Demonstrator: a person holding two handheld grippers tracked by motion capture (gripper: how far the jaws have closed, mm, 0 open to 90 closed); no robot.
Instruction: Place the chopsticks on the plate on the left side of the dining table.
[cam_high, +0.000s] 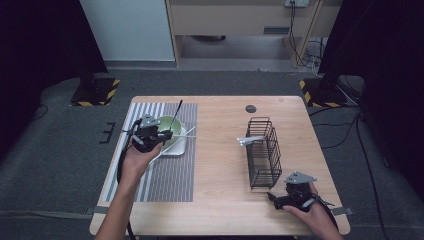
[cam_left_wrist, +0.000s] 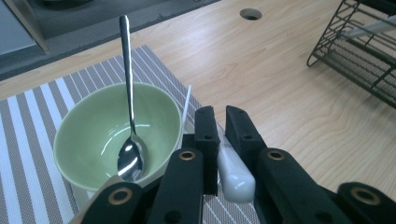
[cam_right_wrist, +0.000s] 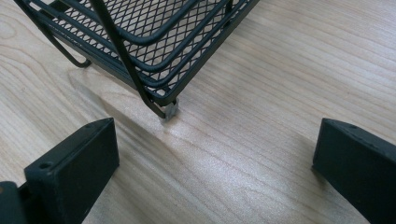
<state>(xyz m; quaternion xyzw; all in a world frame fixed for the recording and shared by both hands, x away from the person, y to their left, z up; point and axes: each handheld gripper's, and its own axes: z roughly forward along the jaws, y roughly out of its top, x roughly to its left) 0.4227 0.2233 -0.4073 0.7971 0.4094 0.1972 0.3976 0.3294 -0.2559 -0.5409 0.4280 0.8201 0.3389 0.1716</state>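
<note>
White plastic utensil handle sits pinched between the pressed-together jaws of the left gripper, its thin shaft running toward twelve o'clock just beside a pale green ceramic bowl that holds a steel spoon on the grey striped placemat. The utensil appears grasped but not yet carried to the black wire basket at three o'clock, where another white utensil lies. Near the basket's foot, the right gripper rests with jaws spread, empty.

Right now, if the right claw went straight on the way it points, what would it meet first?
Probably the near corner foot of the black wire basket. The right claw is open and empty over bare table, though depth is hard to judge.
</note>
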